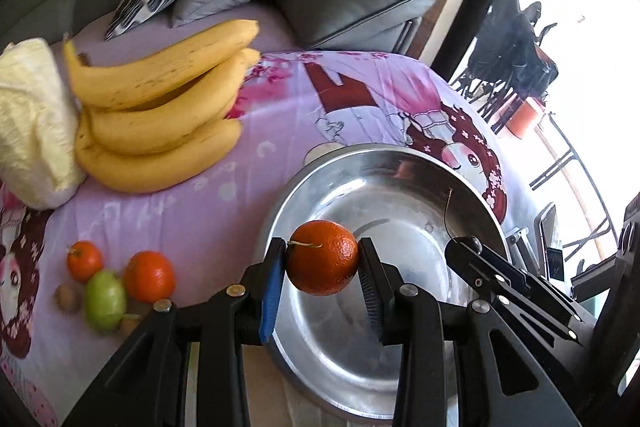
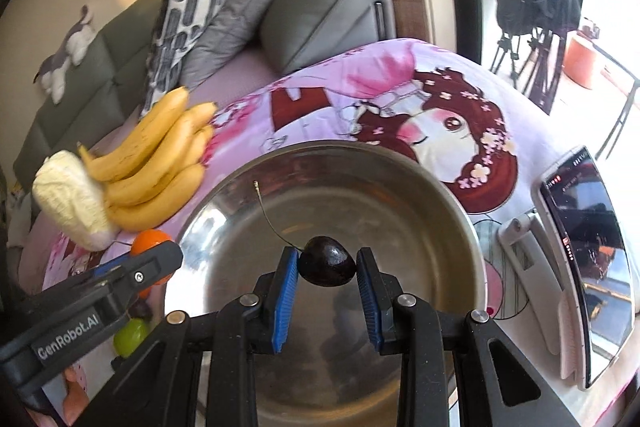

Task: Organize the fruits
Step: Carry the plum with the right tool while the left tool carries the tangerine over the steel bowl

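Both tools are closed on fruit above the steel bowl (image 2: 440, 195). Left tool (image 1: 323, 259) has its pads pressed on either side of an orange (image 1: 323, 258), which hangs over the near left part of the bowl with a short pale stem lying across its top. Right tool (image 2: 327, 262) pinches a dark cherry (image 2: 327, 261) between its blue pads, the long thin stem curving up and away to the left over the bowl's interior. In the left wrist view the right tool's black finger reaches in from the right over the bowl's rim; in the right wrist view the left tool's finger, marked GenRobot.AI, comes in from the left, with the orange showing just behind its tip.

No fruit shows on the visible part of the bowl's floor, and the bowl sits on a pink printed bedsheet (image 1: 280, 131). Left of the bowl, on the near side, lies a small cluster of fruit: a small orange (image 1: 84, 261), a larger orange (image 1: 149, 275), a green fruit (image 1: 105, 299) touching both, and a small brown nut-like thing (image 1: 67, 298) just beside it. Farther off to the left lies a bunch of bananas (image 1: 160, 111), with a pale yellow cabbage (image 1: 32, 123) against its stem end. Grey and patterned cushions (image 1: 352, 3) lean at the far side. Right of the bowl, a phone (image 2: 588, 259) stands on a white holder.
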### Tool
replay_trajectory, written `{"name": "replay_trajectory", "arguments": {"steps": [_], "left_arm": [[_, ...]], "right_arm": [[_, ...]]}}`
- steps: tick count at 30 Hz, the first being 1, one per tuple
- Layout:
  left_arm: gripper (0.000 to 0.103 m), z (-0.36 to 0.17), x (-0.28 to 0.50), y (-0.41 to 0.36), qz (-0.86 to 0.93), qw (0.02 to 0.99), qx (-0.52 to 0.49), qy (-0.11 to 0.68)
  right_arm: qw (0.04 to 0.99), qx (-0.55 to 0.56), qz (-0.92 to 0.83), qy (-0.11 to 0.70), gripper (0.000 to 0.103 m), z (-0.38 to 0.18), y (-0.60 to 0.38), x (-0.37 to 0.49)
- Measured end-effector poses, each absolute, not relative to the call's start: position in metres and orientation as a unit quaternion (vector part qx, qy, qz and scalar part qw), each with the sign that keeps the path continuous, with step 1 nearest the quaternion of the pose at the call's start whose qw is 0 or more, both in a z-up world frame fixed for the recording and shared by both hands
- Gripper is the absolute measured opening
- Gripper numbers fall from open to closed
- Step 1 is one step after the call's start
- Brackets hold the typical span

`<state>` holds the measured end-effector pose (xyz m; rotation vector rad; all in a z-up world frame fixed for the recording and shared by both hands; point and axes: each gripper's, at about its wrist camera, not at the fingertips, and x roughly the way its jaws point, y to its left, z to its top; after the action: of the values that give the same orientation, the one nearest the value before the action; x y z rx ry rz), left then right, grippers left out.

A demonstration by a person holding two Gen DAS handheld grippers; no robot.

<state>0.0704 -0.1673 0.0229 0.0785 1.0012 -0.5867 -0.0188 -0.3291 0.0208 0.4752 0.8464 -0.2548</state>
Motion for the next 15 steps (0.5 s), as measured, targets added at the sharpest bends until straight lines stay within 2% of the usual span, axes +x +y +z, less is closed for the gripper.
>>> {"name": "replay_trajectory", "arguments": {"steps": [15], "left_arm": [[0.038,-0.006,0.07,-0.188,-0.293,0.817,0.062,0.492]], "right_arm": [[0.862,0.235,-0.168,0.417,0.032,0.007,-0.348,-0.018]]}}
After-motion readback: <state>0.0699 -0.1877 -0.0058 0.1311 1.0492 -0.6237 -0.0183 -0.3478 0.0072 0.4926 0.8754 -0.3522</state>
